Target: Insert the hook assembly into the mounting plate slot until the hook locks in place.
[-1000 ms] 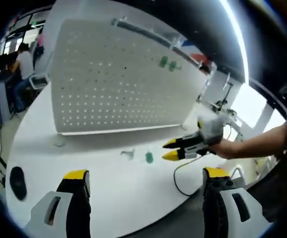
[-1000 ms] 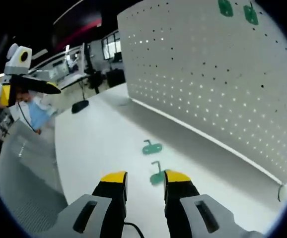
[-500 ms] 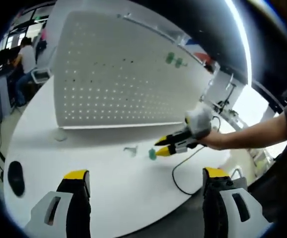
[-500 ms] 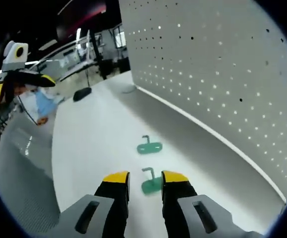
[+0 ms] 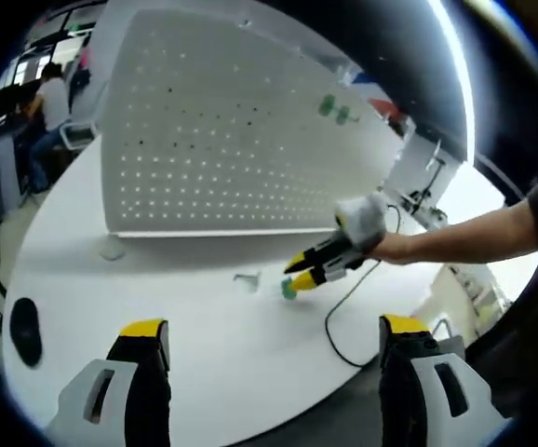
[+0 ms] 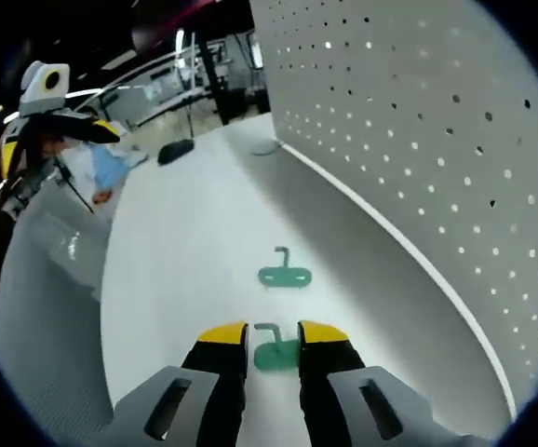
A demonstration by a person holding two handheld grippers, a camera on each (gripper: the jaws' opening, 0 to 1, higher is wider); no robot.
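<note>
Now the right gripper [image 6: 260, 335] brackets the nearer green hook [image 6: 271, 352] on the table [image 6: 176, 251], jaws narrowly apart; whether they touch it is unclear. Close squarely on its flat base. The left gripper [image 5: 269, 335] is wide open, holding nothing.

The table [image 6: 176, 242] is plain white. The pegboard [image 6: 418, 121] is pale grey, dotted with rows of small holes. Two hooks are green: one [image 6: 274, 353] between the yellow-tipped black jaws of the right hand-held gripper [image 6: 271, 337], another [image 6: 285, 273] just ahead of it.
</note>
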